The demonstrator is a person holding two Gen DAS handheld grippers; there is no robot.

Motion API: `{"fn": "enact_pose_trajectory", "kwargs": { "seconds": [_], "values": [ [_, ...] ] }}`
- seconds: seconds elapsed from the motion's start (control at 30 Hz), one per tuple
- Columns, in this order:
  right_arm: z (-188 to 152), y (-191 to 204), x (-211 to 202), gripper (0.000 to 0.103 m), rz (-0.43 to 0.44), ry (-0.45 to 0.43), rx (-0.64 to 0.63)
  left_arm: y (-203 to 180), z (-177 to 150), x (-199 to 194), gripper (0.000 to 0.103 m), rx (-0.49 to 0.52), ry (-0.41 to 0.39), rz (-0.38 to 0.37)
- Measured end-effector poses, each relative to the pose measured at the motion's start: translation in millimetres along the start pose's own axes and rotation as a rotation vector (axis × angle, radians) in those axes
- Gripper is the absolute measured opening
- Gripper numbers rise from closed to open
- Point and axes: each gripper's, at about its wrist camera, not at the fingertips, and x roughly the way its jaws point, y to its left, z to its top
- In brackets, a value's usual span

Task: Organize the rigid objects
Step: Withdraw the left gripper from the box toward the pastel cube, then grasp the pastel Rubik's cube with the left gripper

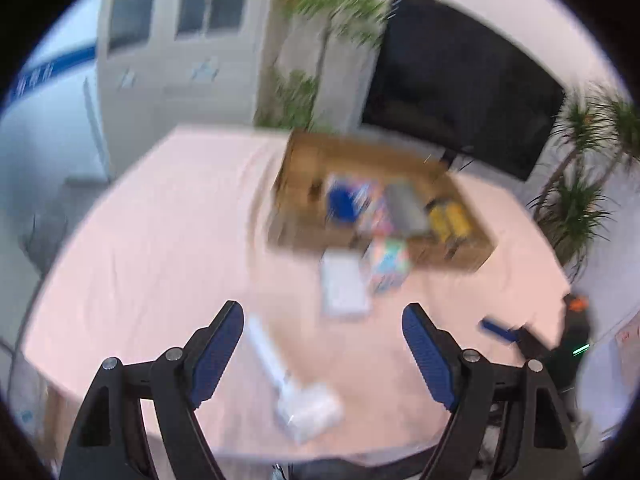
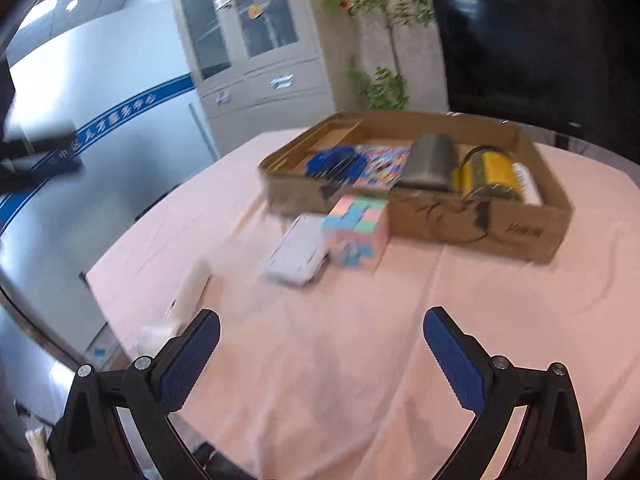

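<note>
A shallow cardboard box (image 2: 520,232) stands at the far side of a pink-clothed table (image 2: 340,360). Inside it lie a blue object (image 2: 334,162), a colourful flat item (image 2: 382,164), a grey cylinder (image 2: 432,160) and a yellow jar (image 2: 490,174). Just in front of the box sit a pastel cube (image 2: 356,232) and a flat white case (image 2: 298,256). A white brush-like tool (image 1: 288,380) lies near the table's front edge, below my left gripper (image 1: 322,316), which is open and empty. My right gripper (image 2: 322,320) is open too, with only cloth between its fingers. The left wrist view is blurred.
A grey cabinet (image 2: 248,52) and potted plants (image 2: 376,20) stand behind the table, beside a large dark screen (image 1: 468,80). The other gripper's blue pad (image 1: 498,328) shows at the right of the left wrist view. The table edge falls away at the left.
</note>
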Motion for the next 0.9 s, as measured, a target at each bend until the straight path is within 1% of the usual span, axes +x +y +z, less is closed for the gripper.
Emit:
{"fn": "enact_pose_trajectory", "kwargs": {
  "seconds": [0.03, 0.07, 0.13, 0.2, 0.27, 0.33, 0.4, 0.43, 0.47, 0.53, 0.57, 0.6, 0.63, 0.67, 0.7, 0.77, 0.8, 0.83, 0.9],
  "values": [
    [-2, 3, 2, 0.103, 0.003, 0.004, -0.012, 7, -10, 12, 0.081, -0.025, 0.034, -0.004],
    [-3, 5, 4, 0.103, 0.004, 0.007, -0.021, 14, -22, 29, 0.08, -0.066, 0.076, -0.034],
    [-1, 5, 12, 0.102, 0.009, 0.012, -0.016, 18, -29, 49, 0.08, -0.104, 0.116, -0.088],
    [7, -1, 25, 0.102, 0.007, 0.031, 0.011, 14, -20, 68, 0.08, -0.105, 0.117, -0.15],
    [17, -10, 36, 0.101, 0.014, 0.036, 0.013, 1, -1, 90, 0.08, -0.09, 0.12, -0.207],
    [29, -17, 46, 0.096, 0.009, 0.024, -0.024, -16, 17, 113, 0.08, -0.036, 0.122, -0.276],
    [42, -28, 56, 0.092, 0.0, 0.009, -0.048, -37, 37, 143, 0.08, 0.016, 0.144, -0.315],
    [48, -32, 62, 0.087, -0.003, 0.01, -0.053, -45, 43, 154, 0.08, 0.027, 0.158, -0.323],
    [54, -36, 70, 0.083, -0.004, 0.019, -0.055, -51, 49, 171, 0.08, 0.032, 0.177, -0.34],
    [65, -42, 90, 0.067, 0.013, 0.047, -0.062, -60, 55, 197, 0.079, 0.03, 0.212, -0.374],
    [69, -41, 98, 0.064, 0.017, 0.056, -0.071, -64, 57, 211, 0.072, 0.029, 0.236, -0.386],
    [72, -41, 110, 0.057, 0.031, 0.075, -0.079, -66, 56, 221, 0.059, 0.027, 0.258, -0.386],
    [74, -42, 119, 0.048, 0.043, 0.095, -0.077, -66, 55, 233, 0.053, 0.02, 0.291, -0.39],
    [75, -43, 125, 0.047, 0.029, 0.107, -0.076, -65, 54, 240, 0.055, 0.007, 0.305, -0.384],
    [75, -46, 132, 0.046, 0.018, 0.126, -0.07, -62, 54, 240, 0.054, -0.01, 0.291, -0.393],
    [76, -49, 135, 0.04, 0.015, 0.151, -0.048, -58, 53, 237, 0.049, -0.02, 0.283, -0.396],
    [78, -45, 130, 0.036, 0.019, 0.139, -0.061, -59, 52, 232, 0.048, -0.018, 0.27, -0.392],
    [79, -42, 124, 0.036, 0.022, 0.127, -0.075, -59, 53, 224, 0.048, -0.021, 0.253, -0.389],
    [82, -30, 105, 0.036, 0.023, 0.072, -0.114, -65, 56, 206, 0.048, -0.005, 0.22, -0.365]
  ]
}}
